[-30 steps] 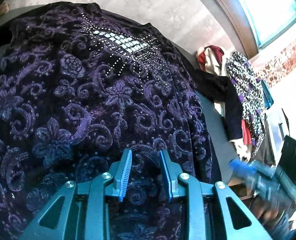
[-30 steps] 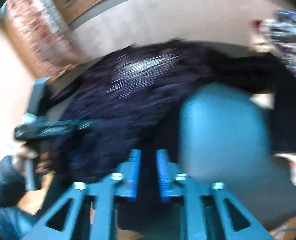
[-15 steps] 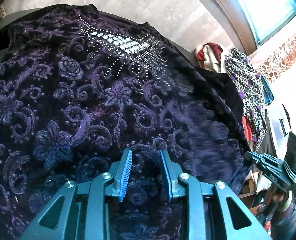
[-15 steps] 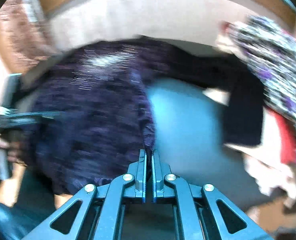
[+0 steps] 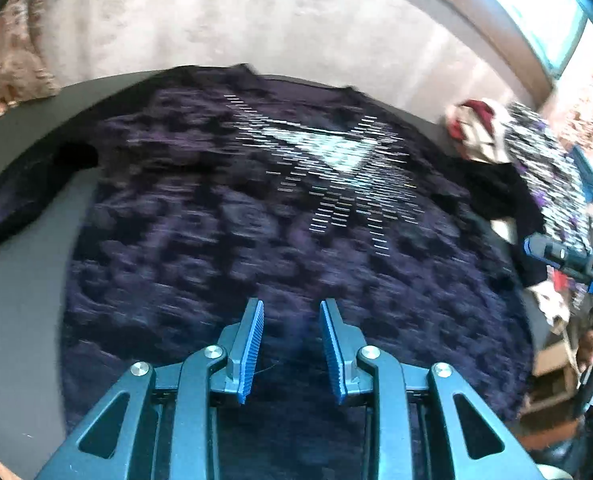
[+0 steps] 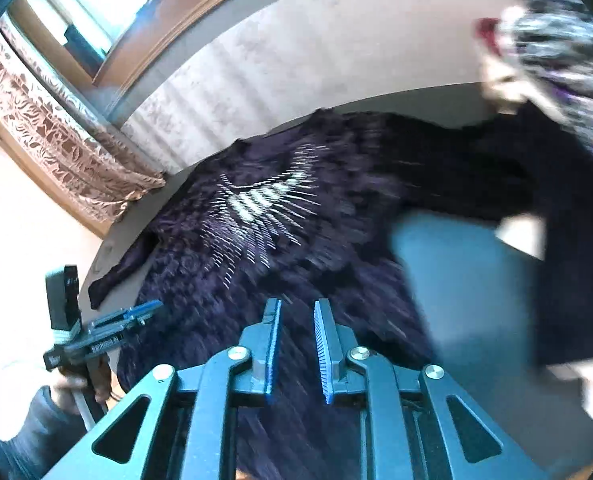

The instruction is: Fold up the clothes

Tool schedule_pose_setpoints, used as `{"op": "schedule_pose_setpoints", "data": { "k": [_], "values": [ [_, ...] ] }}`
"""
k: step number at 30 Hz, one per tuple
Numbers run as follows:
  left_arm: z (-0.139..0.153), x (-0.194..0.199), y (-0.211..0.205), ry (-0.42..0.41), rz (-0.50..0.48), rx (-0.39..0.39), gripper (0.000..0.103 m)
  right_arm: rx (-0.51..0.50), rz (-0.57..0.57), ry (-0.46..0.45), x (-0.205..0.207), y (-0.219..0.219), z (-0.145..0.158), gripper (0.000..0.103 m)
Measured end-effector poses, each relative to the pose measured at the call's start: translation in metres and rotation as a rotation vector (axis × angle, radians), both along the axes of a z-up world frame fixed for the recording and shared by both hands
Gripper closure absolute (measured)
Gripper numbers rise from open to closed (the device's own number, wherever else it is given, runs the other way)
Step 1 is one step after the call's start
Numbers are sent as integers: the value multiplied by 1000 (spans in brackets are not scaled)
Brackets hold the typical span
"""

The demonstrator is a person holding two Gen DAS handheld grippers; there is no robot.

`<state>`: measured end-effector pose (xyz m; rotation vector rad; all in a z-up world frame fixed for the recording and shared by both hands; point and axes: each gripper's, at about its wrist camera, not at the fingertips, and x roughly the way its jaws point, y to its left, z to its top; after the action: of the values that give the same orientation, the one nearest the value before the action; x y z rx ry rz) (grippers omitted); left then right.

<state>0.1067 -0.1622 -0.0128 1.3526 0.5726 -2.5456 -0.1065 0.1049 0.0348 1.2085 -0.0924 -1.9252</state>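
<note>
Left wrist view: your left gripper (image 5: 292, 312) hangs open above the purple top (image 5: 256, 232); your right gripper (image 6: 298, 312) is opening, nothing between its fingers.

Dark purple floral-patterned garment (image 5: 200, 240)

Both tools share one build: dark teal angular linkage arms with triangular cut-outs, round silver screws at the joints, and ribbed bright-blue pads on the fingers (image 5: 252, 344). At the lower left of the right wrist view, a dark grey sleeve (image 6: 36, 432) covers the arm.
</note>
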Motion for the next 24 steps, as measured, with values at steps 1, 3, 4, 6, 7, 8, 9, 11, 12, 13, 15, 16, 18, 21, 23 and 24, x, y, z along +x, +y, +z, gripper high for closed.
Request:
{"op": "schedule_pose_setpoints", "data": {
  "k": [1,3,4,6,7,8,9,11,12,13,15,16,18,21,23,24],
  "values": [
    [-5,2,-6,-27,31,-29,74,-1,3,-12,-6,-17,-4,74],
    [-12,11,-16,-44,77,-56,74,4,-5,-26,-19,-48,-14,66],
    [-14,17,-20,-38,93,-56,74,16,-16,-26,-25,-61,-22,65],
    [-17,30,-27,-30,132,-65,74,47,-39,-14,-37,-82,-35,65],
    [-18,36,-29,-27,152,-70,75,66,-50,-1,-42,-89,-40,65],
    [-17,41,-32,-23,166,-47,75,94,-56,27,-45,-92,-41,65],
    [-15,46,-34,-17,178,-24,75,121,-63,41,-49,-95,-43,65],
    [-5,46,-43,26,179,20,74,115,-62,48,-55,-94,-36,64],
    [3,41,-47,51,178,3,74,112,-61,54,-58,-93,-32,64],
    [11,32,-52,73,171,-10,74,110,-58,82,-61,-96,-25,64],
    [24,10,-62,111,158,-32,74,100,-61,110,-72,-101,-14,64],
    [28,-7,-69,125,156,-48,73,103,-70,121,-80,-105,-10,64],
    [34,-48,-79,153,143,-88,73,111,-90,138,-101,-114,-5,64],
    [33,-96,-94,155,153,-129,73,133,-116,144,-137,-132,-4,63],
    [27,-128,-105,143,159,-150,73,161,-126,153,-160,-145,-6,63],
    [23,-143,-111,136,163,-161,73,184,-118,149,-171,-152,-10,63]
  ]
}}
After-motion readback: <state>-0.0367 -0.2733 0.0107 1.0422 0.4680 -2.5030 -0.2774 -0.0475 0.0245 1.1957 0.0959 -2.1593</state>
